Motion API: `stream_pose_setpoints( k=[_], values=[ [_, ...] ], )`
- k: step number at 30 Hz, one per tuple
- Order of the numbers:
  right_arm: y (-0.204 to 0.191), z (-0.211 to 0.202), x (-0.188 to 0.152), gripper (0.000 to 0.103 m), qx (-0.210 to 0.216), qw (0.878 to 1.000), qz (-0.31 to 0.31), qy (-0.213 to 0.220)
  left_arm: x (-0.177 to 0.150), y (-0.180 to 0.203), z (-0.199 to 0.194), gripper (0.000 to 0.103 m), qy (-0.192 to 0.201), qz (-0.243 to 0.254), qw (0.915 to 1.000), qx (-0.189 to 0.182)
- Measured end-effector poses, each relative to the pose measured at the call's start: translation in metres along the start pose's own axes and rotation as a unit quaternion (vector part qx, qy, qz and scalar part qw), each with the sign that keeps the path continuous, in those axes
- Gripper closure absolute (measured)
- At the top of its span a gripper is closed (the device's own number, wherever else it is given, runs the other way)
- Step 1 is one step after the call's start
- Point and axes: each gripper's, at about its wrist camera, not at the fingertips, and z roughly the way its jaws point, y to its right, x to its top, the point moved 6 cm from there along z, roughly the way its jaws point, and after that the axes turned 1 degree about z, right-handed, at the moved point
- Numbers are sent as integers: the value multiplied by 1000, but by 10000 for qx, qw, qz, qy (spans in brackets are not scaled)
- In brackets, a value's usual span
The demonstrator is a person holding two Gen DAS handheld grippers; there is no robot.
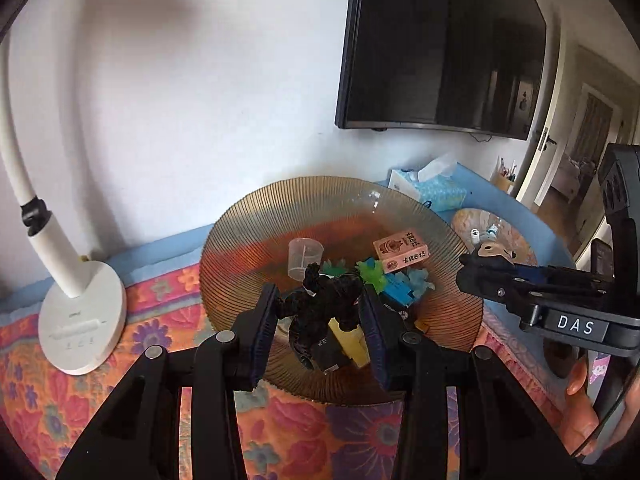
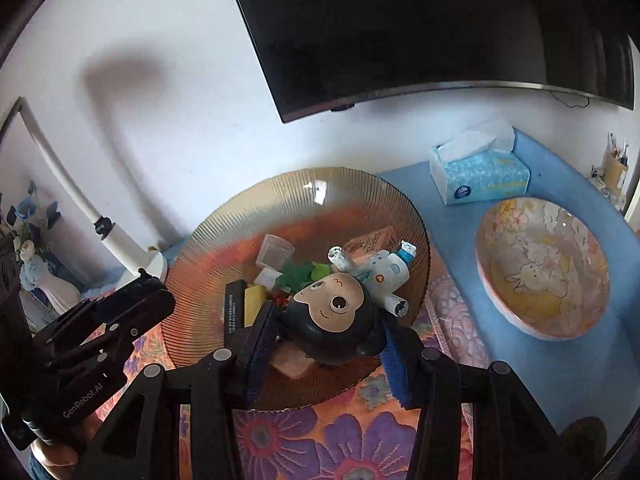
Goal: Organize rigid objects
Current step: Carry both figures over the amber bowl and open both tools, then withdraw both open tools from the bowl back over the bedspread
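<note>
So my left hand-held gripper point(image 1: 320, 316) is pinching a black gorilla figure point(image 1: 320, 300), pads pressed against it on both sides, holding it right over the amber ribbed glass plate point(image 1: 240, 232). My right hand-held gripper point(image 2: 326, 344) is clamped on a little cartoon figurine point(image 2: 352, 300) with a big black-haired head and a white body. It's tilted, with its limbs pointing away from me, and it's also over that same plate point(image 2: 360, 188).

Still in the plate under them: a clear plastic measuring cup point(image 1: 305, 258), a pink card box point(image 1: 401, 253) with a cartoon print, green spiky bits point(image 1: 370, 271), a blue block point(image 1: 398, 294), a yellow block point(image 1: 352, 342) and a black bar-shaped thing point(image 2: 233, 306) with white text. They're all piled close together, some touching.

Off to the right, on the blue mat point(image 2: 452, 232), sits a pastel ceramic bowl point(image 2: 544, 268) with rabbits painted inside. From the right wrist view it looks like there's nothing in it. In the left view my right gripper point(image 1: 486, 254) is in front of that bowl point(image 1: 516, 236).

Behind the bowl is a blue tissue box point(image 2: 480, 176). The plate rests on a floral cloth point(image 1: 160, 300) covering the counter, with a white desk lamp point(image 1: 80, 312) standing on the left. A dark TV point(image 1: 444, 44) hangs on the wall above.
</note>
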Motion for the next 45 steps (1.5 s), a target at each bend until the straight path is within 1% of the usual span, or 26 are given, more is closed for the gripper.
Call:
stream_pose_setpoints(
  k=[1, 2, 3, 4, 5, 6, 7, 11, 13, 16, 17, 19, 22, 24, 25, 27, 28, 31, 33, 34, 35, 36, 37, 39, 41, 45],
  values=[
    [2, 4, 1, 55, -4, 10000, 8, -2, 0, 0, 5, 60, -6, 0, 10000, 47],
    [5, 5, 4, 53, -36, 10000, 21, 37, 1, -2, 6, 52, -15, -15, 9999, 99],
    [10, 4, 7, 50, -119, 9999, 50, 94, 2, -6, 5, 35, -9, -77, 9999, 119],
    [15, 1, 10, 50, -147, 9997, 94, 161, 2, -11, 1, 24, 73, -176, 9998, 68],
    [19, -4, 11, 48, -127, 9995, 162, 242, 3, -17, -8, 23, 213, -284, 9994, 7],
    [23, -10, 12, 44, -68, 9992, 247, 315, 3, -23, -16, 23, 290, -369, 9989, 32],
    [25, -15, 11, 42, -32, 9989, 298, 354, 1, -30, -23, 23, 302, -447, 9985, 94],
    [12, -31, 2, 42, 94, 9989, 263, 389, -10, -57, -57, 23, 372, -803, 9959, 198],
    [-7, -39, -5, 42, 241, 9989, 131, 387, -18, -66, -76, 23, 419, -886, 9947, 305],
    [-47, -52, -18, 41, 501, 9977, -212, 394, -29, -77, -110, 23, 550, -911, 9931, 496],
    [-61, -56, -23, 37, 574, 9970, -343, 390, -34, -80, -121, 23, 599, -930, 9923, 549],
    [-92, -61, -37, 36, 742, 9947, -624, 344, -46, -88, -141, 23, 669, -1023, 9901, 697],
    [-135, -53, -69, 36, 927, 9908, -979, 101, -76, -105, -161, 22, 590, -1225, 9868, 883],
    [-155, -37, -94, 36, 904, 9889, -1167, -155, -104, -116, -164, 22, 395, -1334, 9860, 918],
    [-162, -29, -105, 36, 887, 9880, -1234, -270, -117, -122, -164, 22, 332, -1367, 9847, 1025],
    [-174, -11, -130, 36, 790, 9854, -1433, -479, -148, -138, -158, 22, 125, -1436, 9797, 1397],
    [-178, -3, -140, 36, 758, 9841, -1497, -576, -162, -146, -152, 22, 17, -1528, 9765, 1517],
    [-187, 15, -161, 36, 788, 9814, -1610, -687, -198, -163, -140, 22, -171, -1855, 9696, 1588],
    [-188, 24, -171, 36, 650, 9810, -1713, -641, -215, -170, -131, 22, -268, -2035, 9654, 1606],
    [-186, 28, -176, 34, 586, 9808, -1759, -612, -219, -173, -129, 22, -375, -2169, 9626, 1580],
    [-184, 34, -182, 28, 565, 9805, -1770, -637, -219, -175, -129, 22, -354, -2238, 9624, 1496],
    [-182, 42, -187, 27, 522, 9798, -1720, -881, -219, -176, -130, 22, -289, -2257, 9619, 1518],
    [-182, 43, -185, 27, 420, 9797, -1763, -861, -220, -177, -130, 22, -314, -2276, 9599, 1605],
    [-184, 42, -185, 24, 352, 9798, -1813, -765, -222, -177, -127, 22, -434, -2301, 9573, 1697],
    [-185, 41, -187, 24, 257, 9794, -1870, -722, -221, -174, -125, 22, -483, -2191, 9581, 1780],
    [-186, 41, -188, 18, 160, 9785, -1937, -688, -219, -164, -123, 20, -522, -1894, 9630, 1846]
  ],
)
